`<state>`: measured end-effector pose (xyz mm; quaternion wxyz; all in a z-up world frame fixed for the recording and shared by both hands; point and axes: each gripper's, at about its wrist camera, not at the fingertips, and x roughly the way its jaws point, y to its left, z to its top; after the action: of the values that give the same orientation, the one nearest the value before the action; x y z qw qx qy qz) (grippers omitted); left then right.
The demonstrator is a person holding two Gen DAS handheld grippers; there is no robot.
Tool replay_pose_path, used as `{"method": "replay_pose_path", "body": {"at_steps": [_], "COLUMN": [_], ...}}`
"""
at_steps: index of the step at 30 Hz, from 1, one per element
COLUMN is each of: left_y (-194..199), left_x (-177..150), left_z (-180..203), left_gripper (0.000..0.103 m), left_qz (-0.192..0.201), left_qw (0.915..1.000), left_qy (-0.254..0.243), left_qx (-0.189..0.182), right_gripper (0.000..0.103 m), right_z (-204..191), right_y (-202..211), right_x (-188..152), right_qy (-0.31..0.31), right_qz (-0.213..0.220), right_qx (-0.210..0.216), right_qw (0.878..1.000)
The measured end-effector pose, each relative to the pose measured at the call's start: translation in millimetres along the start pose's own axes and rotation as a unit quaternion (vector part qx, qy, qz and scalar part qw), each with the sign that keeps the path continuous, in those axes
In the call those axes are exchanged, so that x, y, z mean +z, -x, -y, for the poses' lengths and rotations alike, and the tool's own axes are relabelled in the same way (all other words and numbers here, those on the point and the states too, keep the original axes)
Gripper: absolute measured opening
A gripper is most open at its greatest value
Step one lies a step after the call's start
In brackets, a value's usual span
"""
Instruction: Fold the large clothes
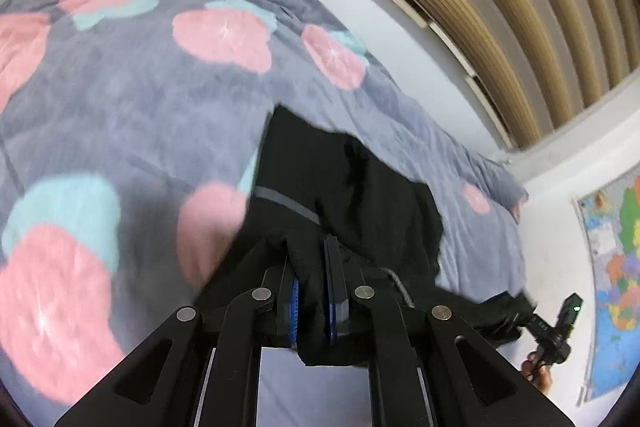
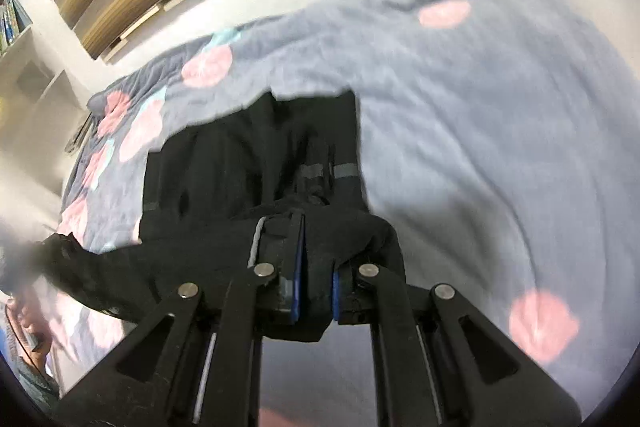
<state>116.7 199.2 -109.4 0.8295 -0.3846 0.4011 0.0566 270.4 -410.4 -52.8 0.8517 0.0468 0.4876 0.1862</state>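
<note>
A large black garment [image 1: 352, 183] with grey reflective stripes hangs over a bed. My left gripper [image 1: 312, 251] is shut on one bunched edge of it, with cloth pinched between the blue pads. My right gripper [image 2: 310, 227] is shut on another edge of the same garment [image 2: 248, 155], next to a grey drawstring [image 2: 256, 239]. The garment stretches between the two grippers and drapes down onto the bedspread. The right gripper also shows in the left wrist view [image 1: 516, 311], far right, holding the cloth.
The bed is covered by a grey quilt [image 1: 140, 99] with pink and teal flowers, also seen in the right wrist view [image 2: 480, 107]. A wooden slatted headboard wall [image 1: 500, 7] stands behind. A map [image 1: 616, 267] hangs on the wall at right. Shelves [image 2: 16, 27] stand at left.
</note>
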Motion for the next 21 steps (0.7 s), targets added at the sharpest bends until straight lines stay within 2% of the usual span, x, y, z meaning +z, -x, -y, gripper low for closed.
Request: {"method": "replay_pose_path", "body": {"at_steps": [4,7,10,13,16,21], "left_y": [-54,-116,-178,-222,-246,-252], "left_x": [47,78,93,93,89,87], "left_z": [8,9,0,-12,-22,-15], "left_gripper": [0.011,0.011,0.011,0.011,0.013,0.014], "left_qz": [0.006,-0.005,-0.036,-0.067,-0.081,-0.088], "left_qw": [0.9995,0.9965,0.9908,0.9849,0.9818,0.9743], "left_qy": [0.0,-0.009,-0.014,-0.016,-0.017,-0.061], "left_qx": [0.032,0.083,0.13,0.159,0.171,0.199], "right_gripper": [0.008,0.008,0.009,0.009,0.009,0.01], "right_z": [-6,-1,8,15,13,13], "right_y": [-58,-110,-173,-222,-248,-250], "right_x": [54,81,92,91,87,88], "right_qy": [0.005,-0.009,-0.031,-0.043,-0.032,-0.026], "right_qz": [-0.007,-0.031,-0.072,-0.11,-0.124,-0.127], "right_qx": [-0.012,-0.023,-0.041,-0.056,-0.071,-0.071], "right_qw": [1.0,0.999,0.996,0.991,0.989,0.989]}}
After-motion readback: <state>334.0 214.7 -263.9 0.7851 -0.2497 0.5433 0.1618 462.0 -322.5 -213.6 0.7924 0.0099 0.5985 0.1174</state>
